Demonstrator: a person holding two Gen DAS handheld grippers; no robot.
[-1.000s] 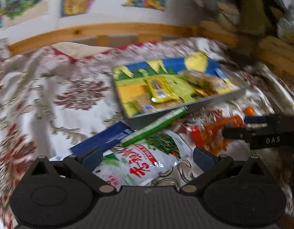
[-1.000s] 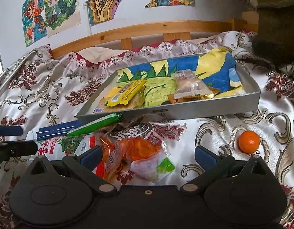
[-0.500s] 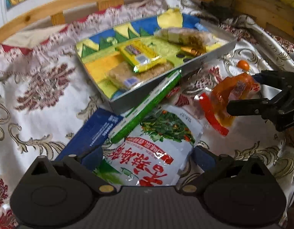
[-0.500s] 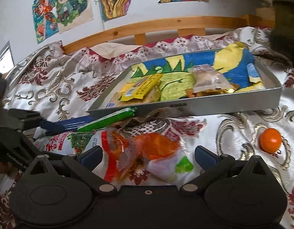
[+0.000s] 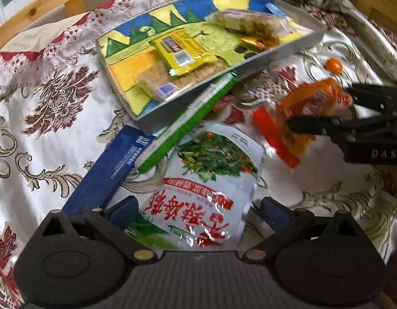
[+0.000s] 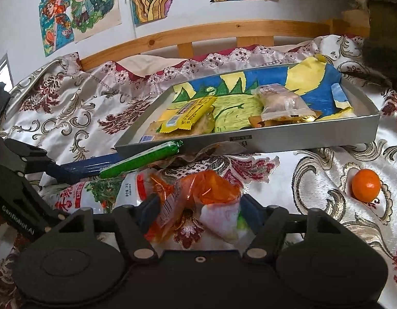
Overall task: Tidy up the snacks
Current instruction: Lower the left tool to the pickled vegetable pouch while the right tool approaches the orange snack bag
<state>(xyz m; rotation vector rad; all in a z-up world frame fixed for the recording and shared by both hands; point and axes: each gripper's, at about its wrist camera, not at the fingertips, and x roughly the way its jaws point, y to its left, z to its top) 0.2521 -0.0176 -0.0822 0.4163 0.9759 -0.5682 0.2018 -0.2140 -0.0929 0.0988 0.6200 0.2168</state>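
A grey tray (image 6: 301,139) lined with a colourful drawing holds a yellow snack pack (image 6: 185,114) and several wrapped cakes. In front of it lie a green stick pack (image 5: 188,121), a blue box (image 5: 108,170) and a white pickle bag (image 5: 206,180). My left gripper (image 5: 198,211) is open just over the white bag's near end. My right gripper (image 6: 198,206) has closed in on a crinkly orange snack bag (image 6: 208,188), also in the left wrist view (image 5: 309,100), with both pads touching it.
A small orange fruit (image 6: 365,185) lies on the patterned bedspread right of the orange bag. A wooden bed rail (image 6: 198,33) runs behind the tray, with drawings on the wall above. Dark clothing hangs at the far right.
My right gripper's jaws have closed from wide open onto the orange bag. My left gripper moved closer over the white bag and tilted down.
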